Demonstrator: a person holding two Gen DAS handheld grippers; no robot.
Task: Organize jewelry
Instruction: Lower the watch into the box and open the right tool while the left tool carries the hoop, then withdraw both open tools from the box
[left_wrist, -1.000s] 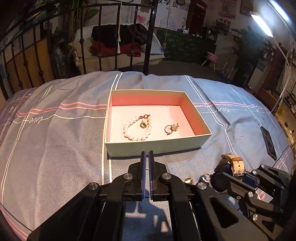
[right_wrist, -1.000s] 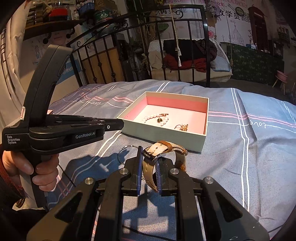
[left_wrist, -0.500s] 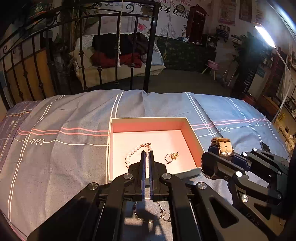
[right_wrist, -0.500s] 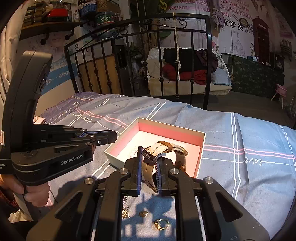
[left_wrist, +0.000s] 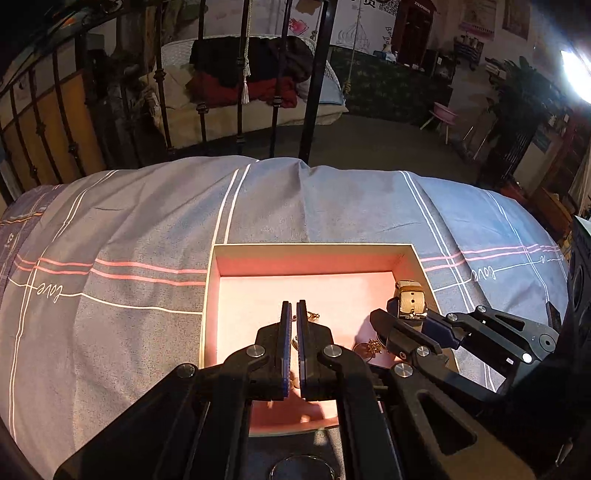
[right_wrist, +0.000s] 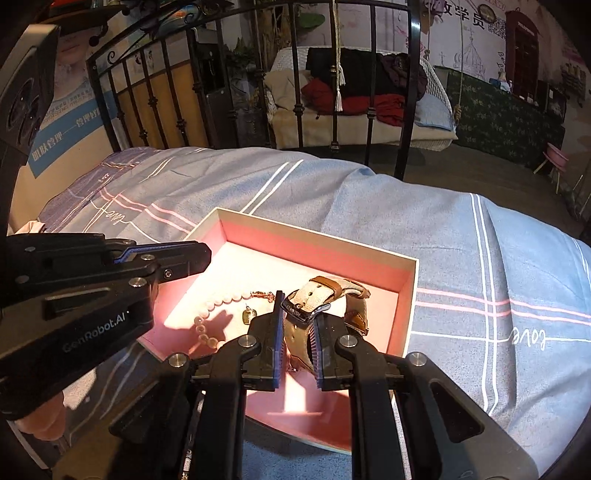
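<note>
A wristwatch (right_wrist: 334, 295) with a tan strap hangs over the right side of a pink-lined box (right_wrist: 317, 238), pinched by its strap in the right tool (right_wrist: 297, 332), whose pads are clamped on it just below the buckle. Seen from the left wrist cam, the watch (left_wrist: 410, 301) sits above the box's right-hand corner, near the wall. On the box floor lie a pearl bracelet (right_wrist: 210, 314) w/ a small gold charm, and what looks like a gold ring or brooch (left_wrist: 369, 347), partly hidden behind the tools, so hard to call.

The left tool (left_wrist: 292, 332) hovers over the box centre w/ its pads together and nothing between them. The box rests on a bed (left_wrist: 147, 229) covered in a grey-blue sheet w/ pink and white stripes; an iron bed frame (right_wrist: 332, 92) stands beyond. A thin hoop (left_wrist: 301, 469) lies on the sheet in front of the box, outside it.

Judgement: the watch is about to be set down in the box. Risks: a release from this height could drop the watch onto the small gold piece or bracelet, tangling them; the strap could snag on the pads as they part; and a low pass could nudge the light box on the soft bedding. The hoop has yet to be boxed.
</note>
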